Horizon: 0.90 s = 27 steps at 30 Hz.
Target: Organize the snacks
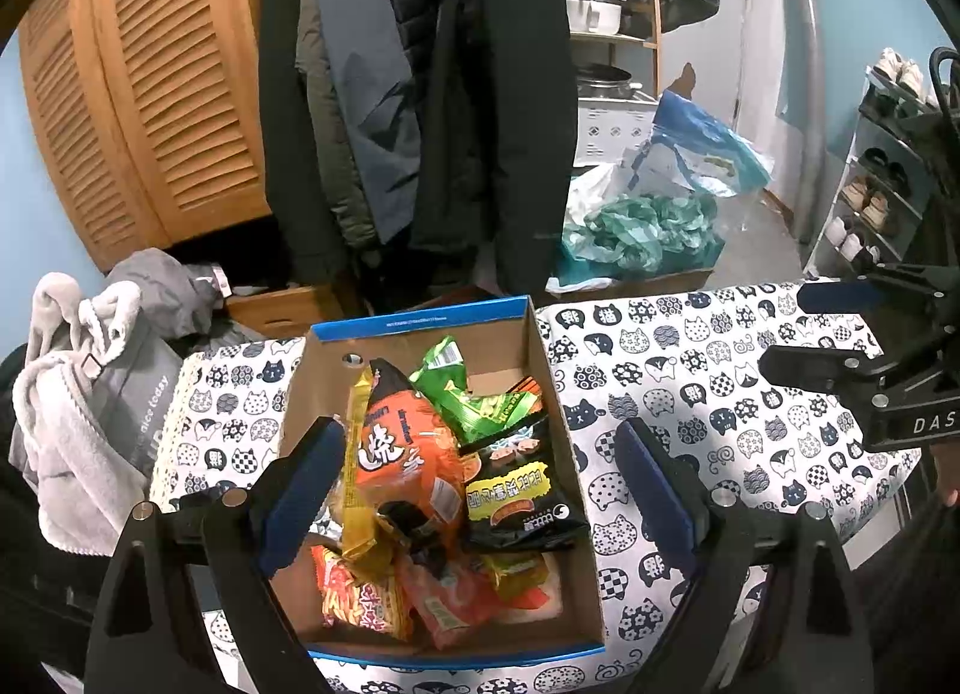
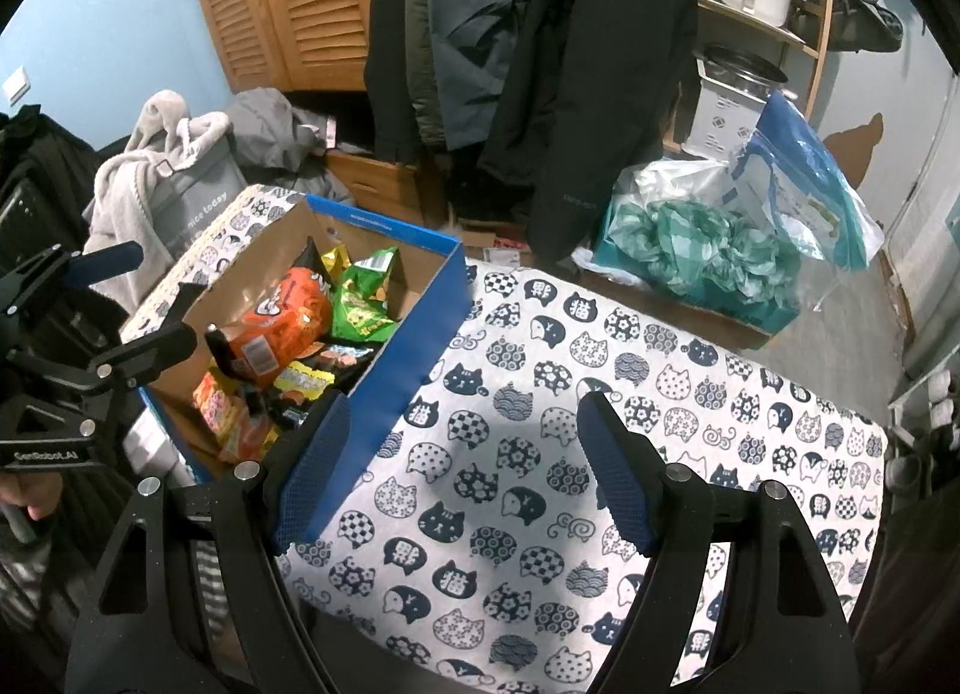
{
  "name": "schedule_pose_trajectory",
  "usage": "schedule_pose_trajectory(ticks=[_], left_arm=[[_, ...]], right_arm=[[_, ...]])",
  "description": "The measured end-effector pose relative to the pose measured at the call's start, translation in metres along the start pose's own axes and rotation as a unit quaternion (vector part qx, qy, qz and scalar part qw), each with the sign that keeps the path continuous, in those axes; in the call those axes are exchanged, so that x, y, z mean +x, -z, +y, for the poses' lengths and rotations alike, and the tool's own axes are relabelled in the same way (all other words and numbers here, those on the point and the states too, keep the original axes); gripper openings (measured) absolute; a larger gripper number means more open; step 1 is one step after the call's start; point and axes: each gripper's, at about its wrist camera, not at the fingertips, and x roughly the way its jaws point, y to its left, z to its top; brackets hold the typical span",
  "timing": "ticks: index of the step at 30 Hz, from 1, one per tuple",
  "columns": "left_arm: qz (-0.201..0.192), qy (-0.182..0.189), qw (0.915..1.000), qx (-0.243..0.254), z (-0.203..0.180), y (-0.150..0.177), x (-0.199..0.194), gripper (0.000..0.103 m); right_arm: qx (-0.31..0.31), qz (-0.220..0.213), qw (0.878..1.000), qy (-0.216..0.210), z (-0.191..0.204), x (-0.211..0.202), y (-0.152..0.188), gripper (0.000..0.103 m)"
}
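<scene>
Both grippers are held spread wide and empty — the left gripper [image 1: 474, 490] is poised above the cardboard box [image 1: 564, 454], the right gripper [image 2: 462, 478] over the bare cat-print tablecloth [image 2: 690, 394] beside it. Snack packets are seen heaped inside the box, an orange bag [image 1: 414, 466] topmost, green bag [image 1: 468, 394] and black packet [image 1: 516, 490] alongside. Whether sorting is beginning or finished cannot be told — any grasp is best taken on one loose packet edge, neighbours left undisturbed.
</scene>
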Motion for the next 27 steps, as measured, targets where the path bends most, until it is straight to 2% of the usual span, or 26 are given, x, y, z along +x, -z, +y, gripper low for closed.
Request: schedule_pose_trajectory(ticks=[7, 12, 27], left_arm=[[0.014, -0.014, 0.9998, -0.001, 0.004, 0.0002, 0.0031, 0.093], [-0.001, -0.03, 0.9996, -0.003, 0.006, 0.0003, -0.0019, 0.093], [-0.005, -0.031, 0.9995, 0.001, 0.0004, 0.0005, -0.003, 0.093]], right_arm=[[0.0, 0.001, 1.0, 0.0, -0.0004, 0.0008, 0.0002, 0.077], [0.0, 0.001, 1.0, -0.001, -0.0001, 0.0009, 0.0006, 0.077], [0.0, 0.002, 1.0, 0.0, 0.0002, 0.0013, 0.0019, 0.077]])
